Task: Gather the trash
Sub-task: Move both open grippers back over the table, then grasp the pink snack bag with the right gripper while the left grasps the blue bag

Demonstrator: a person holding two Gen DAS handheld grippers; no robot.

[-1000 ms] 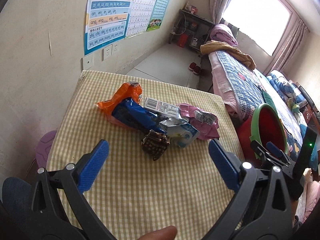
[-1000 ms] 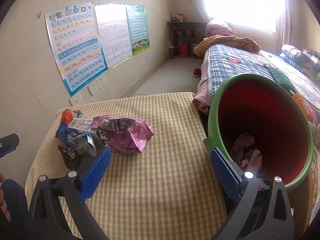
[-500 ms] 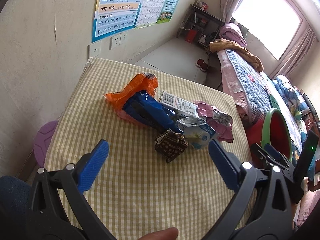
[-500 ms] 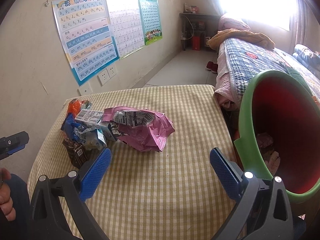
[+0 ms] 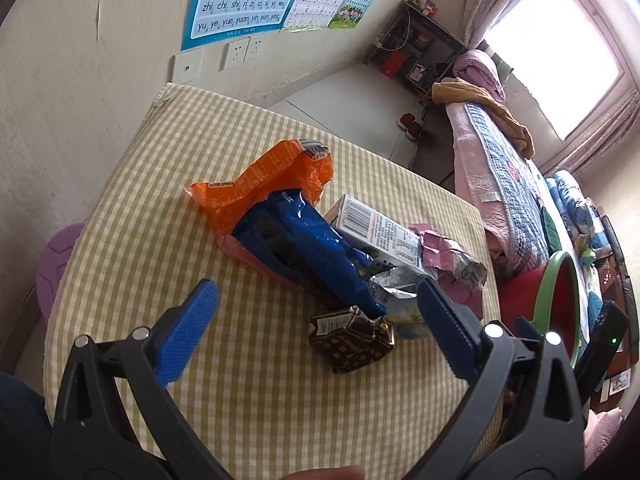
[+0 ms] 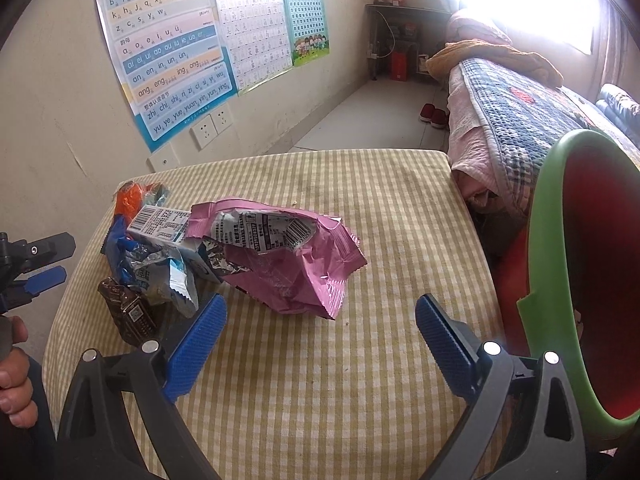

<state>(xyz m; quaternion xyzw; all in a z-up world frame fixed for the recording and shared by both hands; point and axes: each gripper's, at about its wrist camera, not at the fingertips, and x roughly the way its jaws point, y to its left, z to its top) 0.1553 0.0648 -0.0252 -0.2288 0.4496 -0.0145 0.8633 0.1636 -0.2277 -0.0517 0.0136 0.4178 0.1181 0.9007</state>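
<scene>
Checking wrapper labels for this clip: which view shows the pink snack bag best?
The right wrist view: the pink snack bag lies whole and unobstructed on the checked tablecloth. The left wrist view shows only a crumpled edge of it behind the white carton and a gripper finger.

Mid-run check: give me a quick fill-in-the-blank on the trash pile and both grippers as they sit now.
1. The left gripper is ____ and holds nothing.
2. The brown wrapper lies ____ the left gripper's fingers.
3. The pink bag lies on the ____ tablecloth.
4. The red bin beside the right gripper has a ____ rim.

Missing words: open; between; checked; green
</scene>
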